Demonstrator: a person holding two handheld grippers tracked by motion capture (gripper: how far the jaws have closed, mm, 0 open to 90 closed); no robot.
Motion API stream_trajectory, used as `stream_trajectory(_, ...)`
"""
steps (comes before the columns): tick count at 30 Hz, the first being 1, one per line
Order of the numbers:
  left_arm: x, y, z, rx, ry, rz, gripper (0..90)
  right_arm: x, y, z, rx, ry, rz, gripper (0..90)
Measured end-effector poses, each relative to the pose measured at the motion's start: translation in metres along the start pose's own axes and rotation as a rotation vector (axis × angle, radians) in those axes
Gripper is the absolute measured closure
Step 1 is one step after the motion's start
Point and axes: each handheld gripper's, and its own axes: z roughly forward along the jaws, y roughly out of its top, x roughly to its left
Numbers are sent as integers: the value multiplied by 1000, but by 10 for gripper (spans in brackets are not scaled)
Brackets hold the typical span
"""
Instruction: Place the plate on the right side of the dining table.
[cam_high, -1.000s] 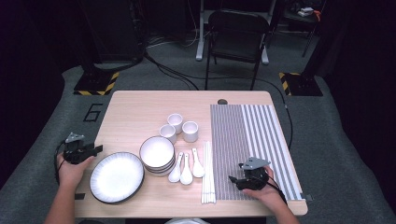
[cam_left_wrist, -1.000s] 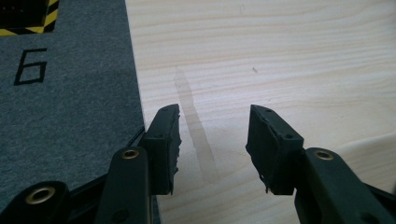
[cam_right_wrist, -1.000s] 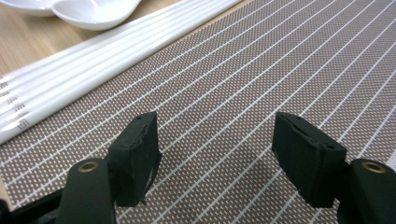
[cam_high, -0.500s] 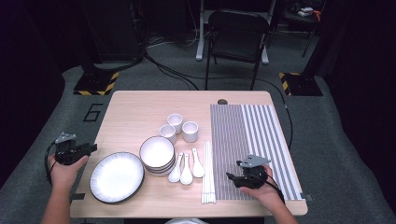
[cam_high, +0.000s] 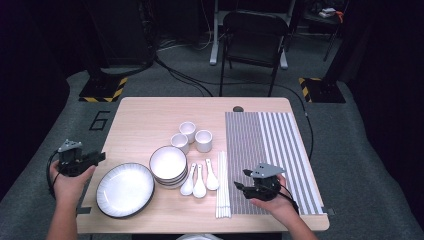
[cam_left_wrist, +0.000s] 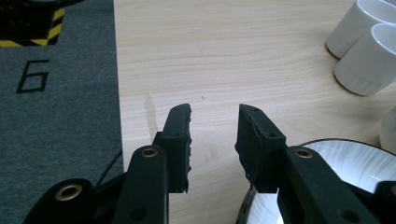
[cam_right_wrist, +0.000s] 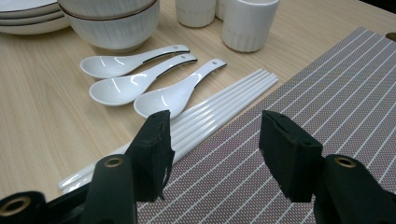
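Note:
My left gripper hangs at the table's left edge, beside a white plate. In the left gripper view the gripper is open over bare wood, its jaws just having been closing with nothing between them. My right gripper hovers over the striped placemat near the white chopsticks. It is open too, having narrowed on nothing. Three white spoons lie beside stacked bowls, with three cups behind.
The wooden table has grey carpet all around it. A black chair stands beyond the far edge. A small dark disc sits at the placemat's far corner. The plate's rim lies just right of my left jaws.
Both grippers have lifted slightly; the left has drifted left toward the table's edge. Each pair of jaws stands narrower than before, still with nothing in them.

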Motion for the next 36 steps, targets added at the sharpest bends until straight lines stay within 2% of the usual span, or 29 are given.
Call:
stream_trajectory(3, -5, 1, -9, -17, 7, 4, 641, 2, 2, 0, -1, 0, 8, 423)
stream_trajectory(8, -10, -4, -22, -49, -6, -1, 659, 6, 7, 3, 0, 10, -5, 423)
stream_trajectory(10, -10, -7, -26, -56, -7, 1, 660, 8, 9, 3, -2, 29, -10, 433)
stream_trajectory(11, -10, -8, -27, -61, -4, -1, 661, 10, 11, 4, -5, 30, -1, 439)
stream_trajectory(13, -8, -9, -29, -53, 30, 25, 659, 13, 14, 5, -15, 43, -14, 444)
stream_trajectory(15, -3, -8, -28, -69, 48, 55, 634, 16, 17, 7, -24, 50, -20, 441)
stream_trajectory(16, 2, -8, -26, -64, 44, 58, 618, 18, 18, 8, -29, 55, -24, 434)
stream_trajectory(18, 10, -8, -22, -63, 42, 44, 618, 21, 20, 12, -23, 64, -26, 429)
stream_trajectory(19, 13, -7, -21, -58, 45, 43, 618, 21, 21, 13, -18, 74, -42, 428)
stream_trajectory(22, 20, -8, -20, -59, 63, 52, 619, 25, 24, 17, -4, 92, -47, 428)
stream_trajectory(25, 28, -7, -19, -80, 77, 86, 628, 29, 29, 20, -11, 107, -65, 429)
stream_trajectory(27, 34, -6, -15, -49, 102, 120, 639, 32, 32, 23, -16, 122, -63, 430)
stream_trajectory(29, 40, -5, -12, -25, 105, 148, 639, 37, 34, 27, -13, 139, -77, 429)
stream_trajectory(30, 42, -6, -12, -26, 100, 138, 639, 39, 35, 29, -12, 146, -83, 428)
stream_trajectory(32, 45, -9, -13, -6, 102, 90, 639, 43, 36, 31, -7, 156, -87, 427)
stream_trajectory(34, 41, -15, -16, -20, 103, 72, 639, 45, 37, 32, -10, 168, -92, 428)
stream_trajectory(36, 36, -18, -21, -6, 95, 74, 647, 47, 39, 31, -18, 174, -96, 430)
